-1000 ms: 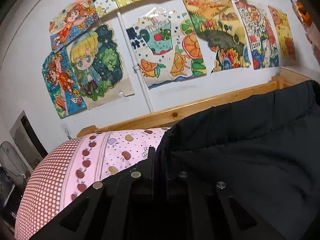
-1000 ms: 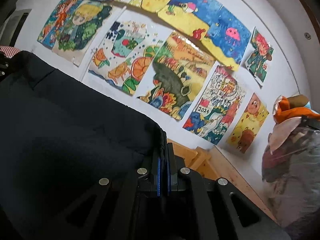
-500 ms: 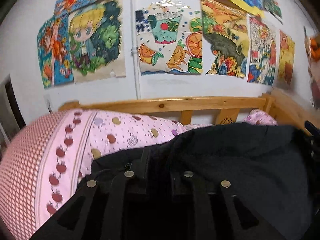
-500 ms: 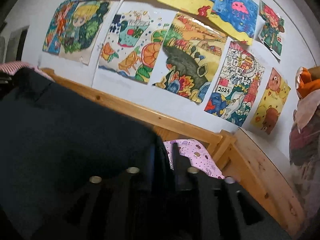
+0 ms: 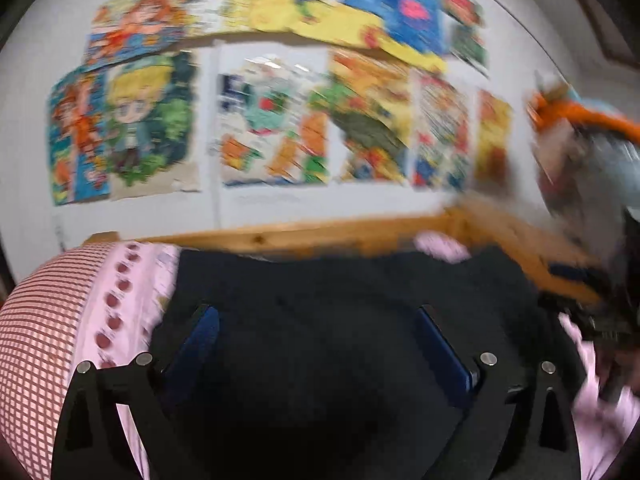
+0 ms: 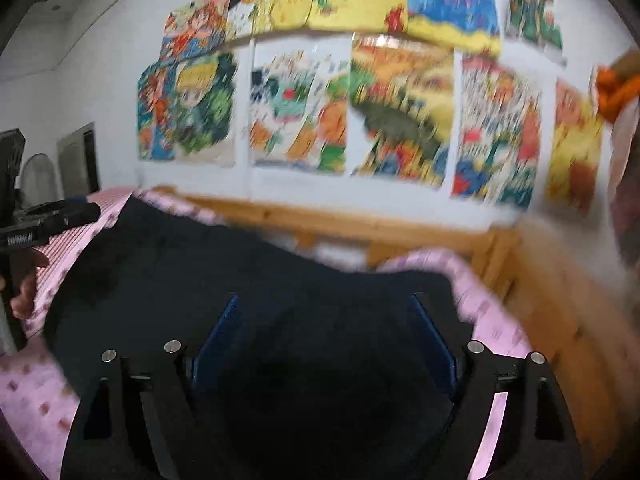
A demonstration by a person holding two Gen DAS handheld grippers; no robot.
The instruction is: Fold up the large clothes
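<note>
Left gripper (image 5: 316, 336): jaws just opened wide, pads off the cloth.
Right gripper (image 6: 324, 328): likewise just opened.
Black garment (image 5: 340, 288): spread lower centre on pink bedding (image 5: 132, 292).

A white wall (image 6: 120, 64) carries bright children's drawings (image 6: 400, 108). Below runs a wooden bed frame (image 6: 360, 228). Pink patterned bedding (image 5: 120, 300) covers the bed.

Garment (image 5: 344, 300) on the bed (image 5: 60, 320), drawings (image 6: 400, 112) on the wall behind
</note>
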